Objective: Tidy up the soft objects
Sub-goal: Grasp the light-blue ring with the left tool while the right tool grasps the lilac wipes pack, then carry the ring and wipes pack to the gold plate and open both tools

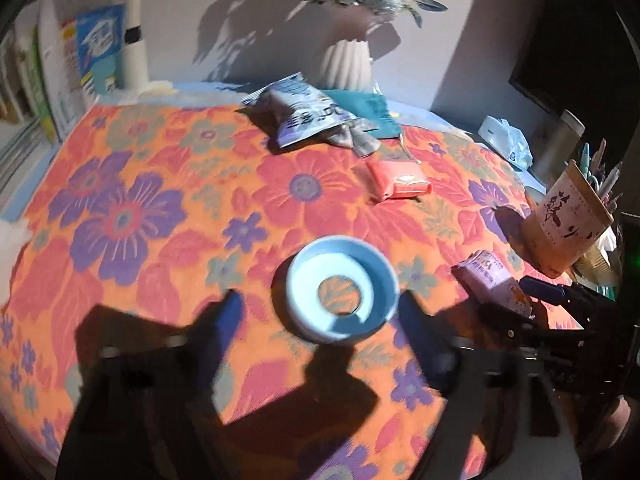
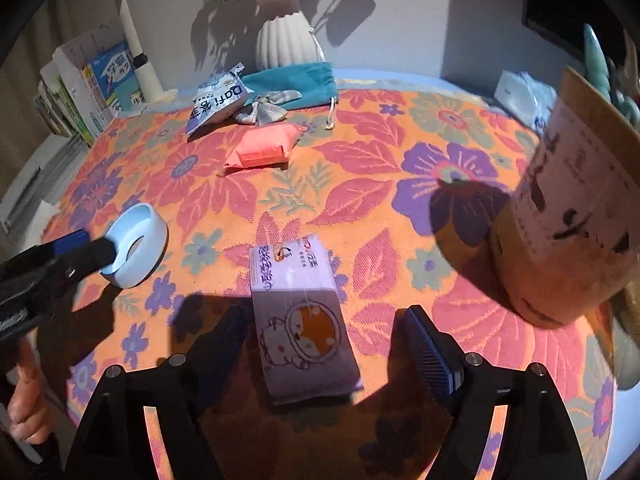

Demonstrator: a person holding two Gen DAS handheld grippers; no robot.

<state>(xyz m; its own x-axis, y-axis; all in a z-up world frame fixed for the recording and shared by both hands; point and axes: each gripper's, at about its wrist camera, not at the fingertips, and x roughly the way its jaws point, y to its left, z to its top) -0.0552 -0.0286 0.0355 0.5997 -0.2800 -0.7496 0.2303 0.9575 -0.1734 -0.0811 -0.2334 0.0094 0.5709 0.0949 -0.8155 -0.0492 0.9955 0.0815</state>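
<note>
So the left gripper [image 1: 320,320] has its fingers spread apart with the pale blue ring [image 1: 342,288] sitting between the tips; from the right wrist view one finger looks like it pokes into the ring's hole [image 2: 138,246], though I can't tell if it actually touches. The right gripper [image 2: 320,332] is spread wide too, fingers either side of the lilac tissue pack [image 2: 304,320] with the cartoon hamster on it, a clear gap on both sides, pack lying flat on the floral cloth [image 2: 360,208] covering the tabletop.

Ahead of the right fingers there's a good open stretch of cloth before the coral-red soft pack [image 2: 260,146], and past that the crinkly snack bag [image 2: 218,98], a grey plaid bow [image 2: 266,108] and the teal drawstring pouch [image 2: 296,80] bunched together near the far edge, just in front of the white ribbed vase [image 2: 286,40].

Right of the right fingers, the brown paper pen holder [image 2: 568,216] stands close, so that side is tight. Books [image 2: 92,84] line the far left edge
</note>
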